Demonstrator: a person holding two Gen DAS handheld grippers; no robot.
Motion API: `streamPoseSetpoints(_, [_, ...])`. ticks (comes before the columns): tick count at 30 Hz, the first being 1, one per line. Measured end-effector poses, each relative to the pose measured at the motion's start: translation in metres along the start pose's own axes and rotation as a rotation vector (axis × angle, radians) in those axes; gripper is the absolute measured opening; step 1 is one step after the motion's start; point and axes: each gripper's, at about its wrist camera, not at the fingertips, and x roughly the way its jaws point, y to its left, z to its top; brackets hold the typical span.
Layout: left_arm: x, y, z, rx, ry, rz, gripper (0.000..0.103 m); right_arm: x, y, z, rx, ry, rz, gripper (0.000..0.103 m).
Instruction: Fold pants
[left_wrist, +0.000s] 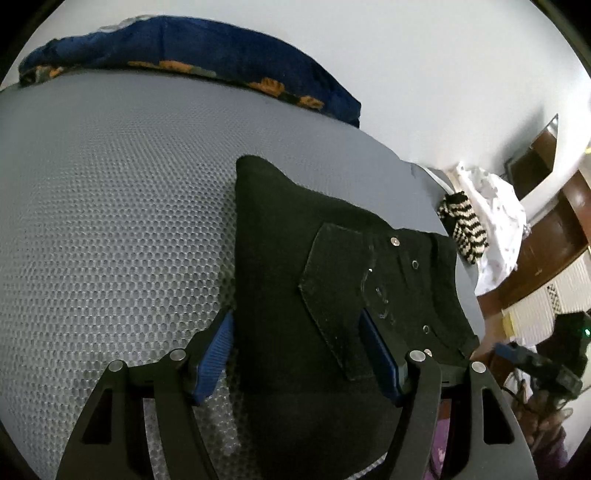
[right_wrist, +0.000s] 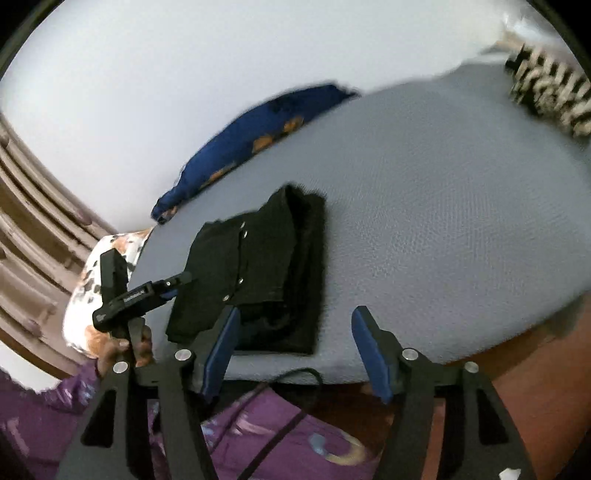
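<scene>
Black pants (right_wrist: 255, 273) lie folded on the grey mattress (right_wrist: 443, 206) — the left gripper (left_wrist: 299, 354) hangs over them, jaws wide, pads not pressing. Further right, the right gripper (right_wrist: 295, 354) stands apart from them — jaws wide, empty.

Black pants (left_wrist: 295, 266); grey mesh mattress (left_wrist: 110, 221); blue orange-patterned pillow (left_wrist: 207, 55)
</scene>
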Motion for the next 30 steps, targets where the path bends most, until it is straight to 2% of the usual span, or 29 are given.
streamPoseSetpoints(3, [-0.007, -0.003, -0.004, 0.056, -0.031, 0.03, 0.069, 0.036, 0.005, 0.003, 0.033, 0.053, 0.033, 0.061])
streamPoseSetpoints(5, [-0.007, -0.005, -0.005, 0.075, -0.031, 0.035, 0.069, 0.047, 0.01, 0.006, 0.048, 0.045, 0.055, 0.061])
streamPoseSetpoints(7, [-0.005, -0.007, -0.006, 0.088, -0.035, 0.041, 0.069, 0.059, 0.018, 0.01, 0.025, 0.052, -0.011, 0.059])
streamPoseSetpoints(8, [0.0, -0.01, -0.006, 0.096, -0.034, 0.041, 0.069, 0.065, 0.019, 0.01, 0.014, 0.076, -0.019, 0.042])
streamPoseSetpoints(9, [0.004, -0.012, -0.006, 0.108, -0.029, 0.043, 0.069, 0.073, 0.02, 0.008, 0.0, 0.101, -0.038, 0.035])
streamPoseSetpoints(12, [0.016, -0.014, -0.01, 0.152, -0.015, 0.072, 0.069, 0.077, 0.023, 0.005, -0.045, 0.105, -0.082, 0.028])
streamPoseSetpoints(17, [0.016, -0.01, -0.005, 0.109, -0.02, 0.057, 0.071, 0.075, 0.031, 0.006, -0.069, 0.105, -0.122, 0.027])
streamPoseSetpoints(20, [0.008, -0.01, 0.002, 0.113, -0.039, 0.052, 0.071, 0.057, 0.045, 0.016, -0.082, 0.008, -0.187, 0.03])
streamPoseSetpoints(22, [0.003, -0.011, 0.009, 0.12, -0.059, 0.05, 0.071, 0.042, 0.058, 0.025, -0.104, -0.084, -0.132, 0.03])
streamPoseSetpoints(24, [0.004, -0.009, 0.017, 0.118, -0.068, 0.046, 0.071, 0.043, 0.072, 0.032, -0.136, -0.115, -0.1, 0.035])
streamPoseSetpoints(26, [0.007, -0.009, 0.025, 0.115, -0.068, 0.046, 0.071, 0.055, 0.082, 0.038, -0.161, -0.112, -0.07, 0.038])
streamPoseSetpoints(30, [0.011, -0.018, 0.042, 0.153, -0.112, 0.013, 0.071, 0.092, 0.08, 0.045, -0.164, -0.072, -0.082, 0.038])
